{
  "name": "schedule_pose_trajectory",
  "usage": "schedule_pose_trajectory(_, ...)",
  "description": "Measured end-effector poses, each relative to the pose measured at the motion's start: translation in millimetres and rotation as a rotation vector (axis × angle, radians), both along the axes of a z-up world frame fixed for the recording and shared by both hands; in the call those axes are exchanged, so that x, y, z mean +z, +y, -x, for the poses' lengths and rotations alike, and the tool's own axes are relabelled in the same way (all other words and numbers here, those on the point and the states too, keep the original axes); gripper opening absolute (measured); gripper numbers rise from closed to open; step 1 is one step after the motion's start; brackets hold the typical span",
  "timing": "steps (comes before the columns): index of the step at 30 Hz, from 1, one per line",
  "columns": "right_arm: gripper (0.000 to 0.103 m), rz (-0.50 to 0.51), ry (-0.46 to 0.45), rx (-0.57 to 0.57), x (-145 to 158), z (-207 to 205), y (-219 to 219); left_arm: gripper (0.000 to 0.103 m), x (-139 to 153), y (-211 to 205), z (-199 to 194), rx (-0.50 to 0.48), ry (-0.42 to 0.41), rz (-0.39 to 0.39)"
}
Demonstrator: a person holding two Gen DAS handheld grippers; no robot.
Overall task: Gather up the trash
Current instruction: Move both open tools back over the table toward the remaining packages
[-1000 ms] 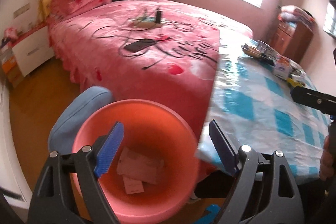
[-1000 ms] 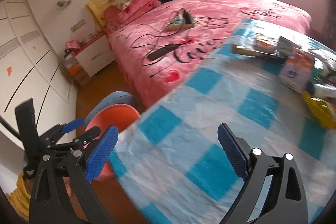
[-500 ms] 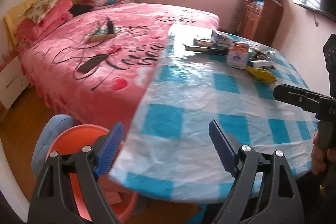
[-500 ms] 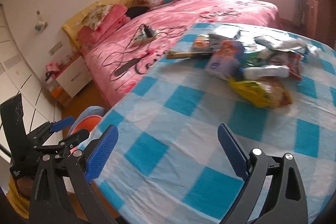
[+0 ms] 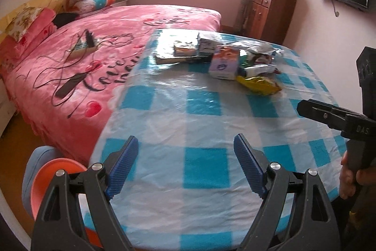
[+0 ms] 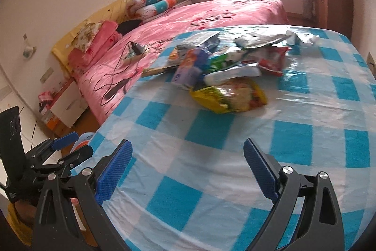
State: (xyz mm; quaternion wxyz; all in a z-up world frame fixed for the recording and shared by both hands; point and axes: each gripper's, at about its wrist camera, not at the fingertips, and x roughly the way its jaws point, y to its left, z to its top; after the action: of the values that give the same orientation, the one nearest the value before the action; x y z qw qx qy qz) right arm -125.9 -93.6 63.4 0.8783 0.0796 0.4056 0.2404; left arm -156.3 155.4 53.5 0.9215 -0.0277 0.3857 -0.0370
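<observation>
Left gripper [image 5: 185, 166] and right gripper [image 6: 188, 171] gape empty over bare checkered table [image 5: 202, 124]. Only the left view catches the orange bin [image 5: 44, 178] beside the table's edge; trash pile [image 6: 225, 72] sits far across.

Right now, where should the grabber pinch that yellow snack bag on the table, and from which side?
Probably pinch the yellow snack bag at its crinkled near-left end, coming from the open tablecloth side nearest the right gripper. The bag lies flat and puffy, so its middle looks too wide for an easy pinch, while that end tapers thin. Other wrappers crowd its far side, and the near side is free.
</observation>
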Motion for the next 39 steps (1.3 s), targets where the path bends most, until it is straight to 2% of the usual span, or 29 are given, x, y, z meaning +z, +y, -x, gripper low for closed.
schedule_pose_trajectory(11, 0.095, -0.024, 0.011, -0.103, -4, -15, -54, 0.084, -3, -44, -33, -0.091, 0.015, 0.019)
schedule_pose_trajectory(17, 0.095, -0.013, 0.011, -0.149, -4, -29, -78, 0.084, -7, -65, -56, -0.134, 0.033, 0.078)
schedule_pose_trajectory(20, 0.095, 0.005, 0.016, -0.168, -5, -37, -89, 0.084, -6, -74, -69, -0.151, 0.018, 0.065)
schedule_pose_trajectory(24, 0.095, 0.019, 0.024, -0.194, -5, -52, -105, 0.084, -4, -74, -92, -0.149, 0.019, 0.089)
schedule_pose_trajectory(30, 0.095, 0.003, 0.03, -0.225, 1, -83, -128, 0.084, -4, -76, -130, -0.131, 0.006, 0.074)
schedule_pose_trajectory(36, 0.095, 0.021, 0.015, -0.261, 4, -131, -144, 0.084, -6, -72, -161, -0.101, -0.005, 0.097)
schedule_pose_trajectory(39, 0.095, -0.007, 0.03, -0.28, 1, -158, -154, 0.084, -10, -67, -174, -0.076, -0.004, 0.128)
